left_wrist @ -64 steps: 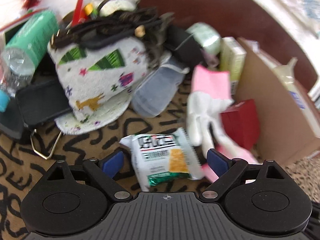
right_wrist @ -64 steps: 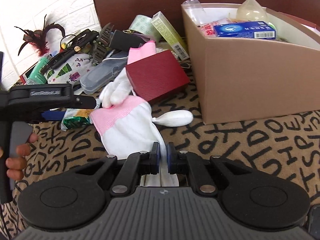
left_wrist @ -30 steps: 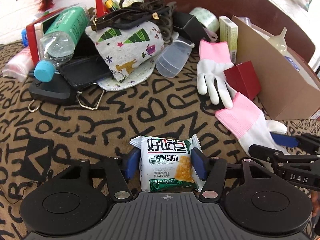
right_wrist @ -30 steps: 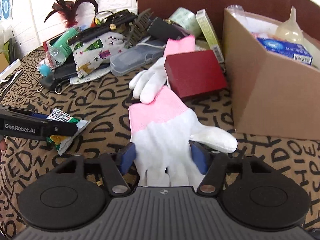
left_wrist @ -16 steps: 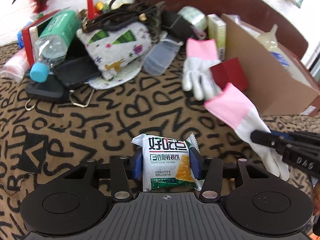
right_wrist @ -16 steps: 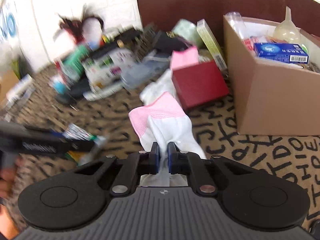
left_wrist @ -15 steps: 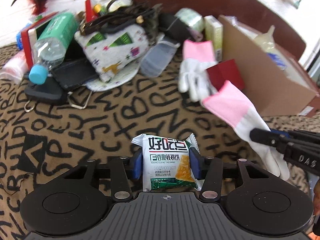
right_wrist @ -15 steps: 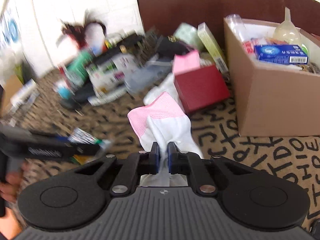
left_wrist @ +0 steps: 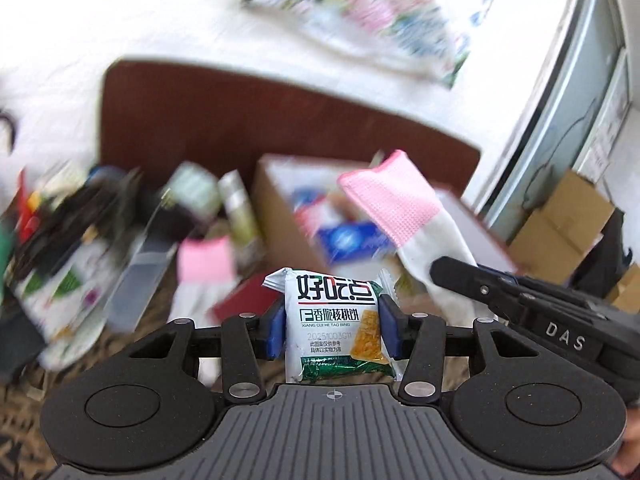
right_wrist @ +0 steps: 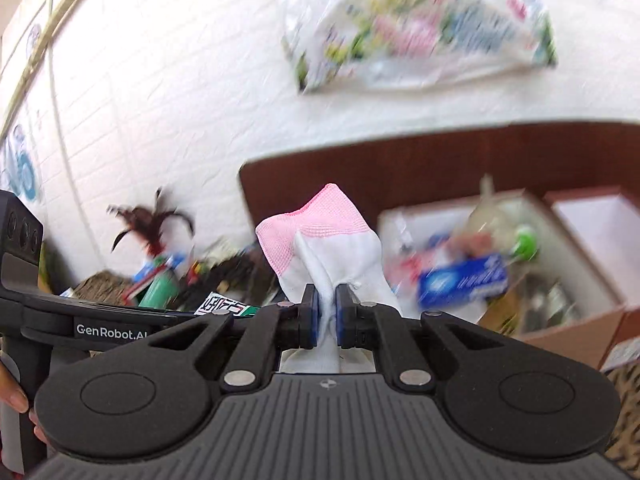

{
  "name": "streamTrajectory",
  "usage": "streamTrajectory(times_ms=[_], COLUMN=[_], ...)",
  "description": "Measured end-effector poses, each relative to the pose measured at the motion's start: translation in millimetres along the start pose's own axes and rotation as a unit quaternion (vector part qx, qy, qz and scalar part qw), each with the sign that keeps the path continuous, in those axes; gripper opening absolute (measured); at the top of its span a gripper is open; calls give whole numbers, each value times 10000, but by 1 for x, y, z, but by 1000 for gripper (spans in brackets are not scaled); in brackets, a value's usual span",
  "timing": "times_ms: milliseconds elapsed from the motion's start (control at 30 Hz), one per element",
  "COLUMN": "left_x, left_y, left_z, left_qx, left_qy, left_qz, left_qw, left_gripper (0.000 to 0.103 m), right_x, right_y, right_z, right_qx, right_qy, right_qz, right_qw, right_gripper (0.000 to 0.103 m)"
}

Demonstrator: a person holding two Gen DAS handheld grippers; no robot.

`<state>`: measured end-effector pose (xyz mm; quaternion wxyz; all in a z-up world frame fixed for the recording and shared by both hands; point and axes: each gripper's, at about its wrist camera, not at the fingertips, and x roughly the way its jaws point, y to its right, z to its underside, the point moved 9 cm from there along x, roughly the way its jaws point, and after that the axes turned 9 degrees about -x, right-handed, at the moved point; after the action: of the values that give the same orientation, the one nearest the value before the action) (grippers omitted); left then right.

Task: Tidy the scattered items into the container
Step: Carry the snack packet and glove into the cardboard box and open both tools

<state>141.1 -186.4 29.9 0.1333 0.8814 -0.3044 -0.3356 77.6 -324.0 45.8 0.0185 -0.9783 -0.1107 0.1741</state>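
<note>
Left gripper [left_wrist: 331,330]: its two blue pads press on the sides of a snack packet, which it holds upright and clear of the table.
Snack packet [left_wrist: 334,326]: a small, flat, white plastic pouch with bold black Chinese lettering under a crimped top edge, a picture of a golden biscuit at the lower right and a green band along the bottom. It fills the gap between the pads.
Right gripper [right_wrist: 327,316]: jaws pressed nearly together, pinching the white fabric of a glove.
Glove [right_wrist: 326,240]: white knit with a pink ribbed cuff. The bunched cuff stands above the jaws. In the left wrist view the same glove [left_wrist: 404,216] hangs in front of the box, cuff uppermost.
Cardboard box [right_wrist: 560,326]: brown, open at the top, beyond and to the right of the glove. Inside lie a blue carton [right_wrist: 462,282] and other blurred things.
Second glove [left_wrist: 204,260]: the same pink cuff, lying on the table left of the box, blurred.
Table clutter: a red box [left_wrist: 244,304] just behind the packet, a clear case [left_wrist: 140,276] and a patterned cloth [left_wrist: 68,280] to the left, all blurred.
Background: white brick wall [right_wrist: 160,120], dark brown headboard-like panel [left_wrist: 240,120].
</note>
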Motion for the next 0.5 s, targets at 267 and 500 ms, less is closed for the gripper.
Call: streamTrajectory(times_ms=[267,500], left_x=[51,134], left_y=[58,76], left_z=[-52,-45], left_qx=[-119,-168], left_qy=[262,-50], left_qz=[168,136], left_qw=[9994,9998], left_gripper=[49,49], right_x=[-14,19], right_y=[83,149], right_z=[-49,-21], right_qx=[130,402], right_qy=[551,204], right_qz=[941,1503], right_qw=[9940,9876], right_gripper=[10,10])
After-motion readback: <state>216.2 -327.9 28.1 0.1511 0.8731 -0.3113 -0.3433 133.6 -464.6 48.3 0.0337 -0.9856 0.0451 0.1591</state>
